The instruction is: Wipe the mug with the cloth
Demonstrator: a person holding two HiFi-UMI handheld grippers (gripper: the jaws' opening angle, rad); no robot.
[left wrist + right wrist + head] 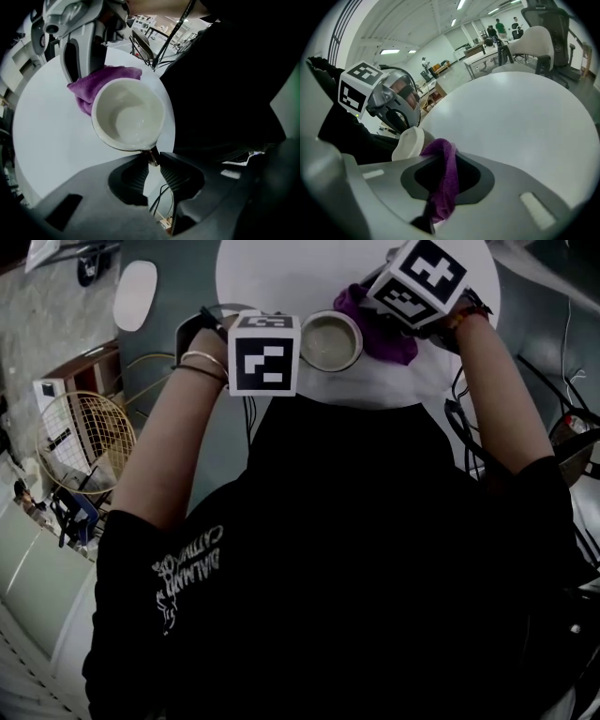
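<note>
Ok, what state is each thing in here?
mug: empty, held by its handle.
purple cloth: bunched, pinched, against the mug's side.
left tool: shut on the mug's handle.
right tool: shut on the purple cloth.

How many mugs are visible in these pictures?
1. The mug is at the near edge of the white table, held by its handle in the left gripper, with the purple cloth beside it. The person's body could hide others.
</note>
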